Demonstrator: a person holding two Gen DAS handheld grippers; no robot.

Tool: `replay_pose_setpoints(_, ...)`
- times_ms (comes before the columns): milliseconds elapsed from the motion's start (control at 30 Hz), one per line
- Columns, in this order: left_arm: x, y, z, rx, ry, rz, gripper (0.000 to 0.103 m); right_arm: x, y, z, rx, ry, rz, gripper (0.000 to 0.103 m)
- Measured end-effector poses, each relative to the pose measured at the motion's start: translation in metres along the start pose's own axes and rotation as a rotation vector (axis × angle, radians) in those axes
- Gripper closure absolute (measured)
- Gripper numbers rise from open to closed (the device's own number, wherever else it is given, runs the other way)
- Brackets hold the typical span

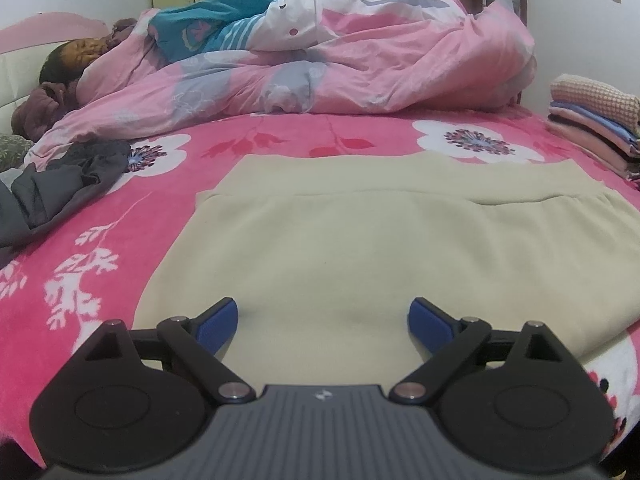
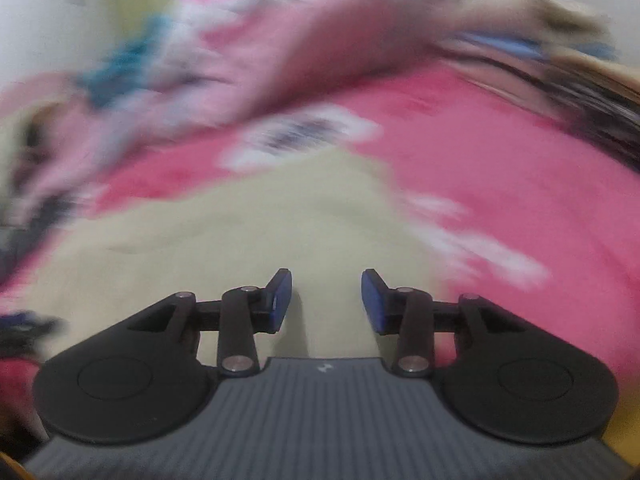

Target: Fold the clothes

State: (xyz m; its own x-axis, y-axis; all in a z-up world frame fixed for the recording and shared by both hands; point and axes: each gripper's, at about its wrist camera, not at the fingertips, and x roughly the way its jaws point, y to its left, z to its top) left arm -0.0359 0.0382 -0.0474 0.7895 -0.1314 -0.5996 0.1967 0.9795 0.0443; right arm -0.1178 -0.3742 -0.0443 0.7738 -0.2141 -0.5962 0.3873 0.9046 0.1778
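**Cream garment lies flat on the bed, both grippers open above it**

The bed (image 1: 280, 152) fills the room, covered in a bright pink sheet printed with white flowers and leaf sprigs. Along its far side a pale pink duvet (image 1: 360, 60) is heaped in a long mound, with a teal and white cloth (image 1: 208, 28) bunched on top of it. A person (image 1: 72, 60) lies under the duvet at the left end, only the head showing.

In the middle of the sheet the cream garment (image 1: 340, 240) is spread flat, one layer folded over another so that a straight edge runs across its far part. To its left a dark grey garment (image 1: 60, 192) lies crumpled on the sheet, well apart from it. At the bed's right edge sits a neat stack of folded clothes (image 1: 596, 120), with a checked piece on top and pink and blue ones below.

The left gripper (image 1: 323, 320) hangs over the near edge of the cream garment, its blue-padded fingers (image 1: 218, 326) spread wide with nothing between them.

The right gripper (image 2: 326, 300) is also over the cream cloth, near its right border; that view is badly smeared. Its fingers (image 2: 280, 296) stand a moderate gap apart, parted and gripping nothing; only cloth shows below the gap.
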Motion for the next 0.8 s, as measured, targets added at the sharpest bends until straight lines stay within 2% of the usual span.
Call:
replay_pose_setpoints(100, 0.001, 0.001, 0.001, 0.004, 0.003, -0.007, 0.009, -0.024, -0.061, -0.006, 0.099, -0.042, -0.365, 0.065)
replay_pose_setpoints(133, 0.001, 0.001, 0.001, 0.004, 0.003, -0.007, 0.009, -0.038, -0.076, -0.008, 0.116, -0.069, -0.449, 0.065)
replay_pose_setpoints(167, 0.001, 0.001, 0.001, 0.002, 0.003, -0.005, 0.008, -0.05, -0.086, -0.007, 0.127, -0.095, -0.492, 0.065)
replay_pose_setpoints(233, 0.002, 0.0, 0.002, -0.004, 0.004, 0.0, 0.008, -0.065, -0.088, -0.008, 0.128, -0.134, -0.508, 0.065)
replay_pose_setpoints(267, 0.002, 0.0, 0.002, -0.006, 0.004, 0.003, 0.008, -0.068, -0.084, -0.009, 0.123, -0.15, -0.486, 0.064)
replay_pose_setpoints(300, 0.002, -0.001, 0.003, -0.006, 0.007, 0.006, 0.008, -0.065, -0.076, -0.009, 0.121, -0.161, -0.425, 0.063)
replay_pose_setpoints(333, 0.002, -0.001, 0.005, -0.006, 0.012, 0.009, 0.008, -0.062, -0.067, -0.009, 0.12, -0.171, -0.359, 0.063)
replay_pose_setpoints(400, -0.004, 0.0, 0.008, -0.012, 0.002, 0.027, 0.017, -0.049, -0.041, -0.007, 0.093, -0.178, -0.197, 0.062)
replay_pose_setpoints(533, -0.017, 0.0, 0.022, 0.004, -0.068, 0.056, 0.018, -0.019, 0.03, 0.009, -0.054, -0.199, 0.053, 0.062)
replay_pose_setpoints(633, -0.012, -0.008, 0.036, 0.039, -0.078, 0.048, 0.017, 0.0, 0.079, 0.022, -0.15, -0.217, 0.201, 0.062)
replay_pose_setpoints(700, -0.003, -0.019, 0.041, 0.078, -0.08, 0.035, 0.016, 0.01, 0.106, 0.025, -0.191, -0.215, 0.272, 0.062)
replay_pose_setpoints(767, 0.014, -0.028, 0.037, 0.092, -0.045, 0.025, 0.015, 0.032, 0.115, 0.024, -0.222, -0.176, 0.296, 0.061)
replay_pose_setpoints(800, 0.022, -0.032, 0.035, 0.098, -0.026, 0.02, 0.015, 0.044, 0.115, 0.018, -0.248, -0.158, 0.297, 0.055)
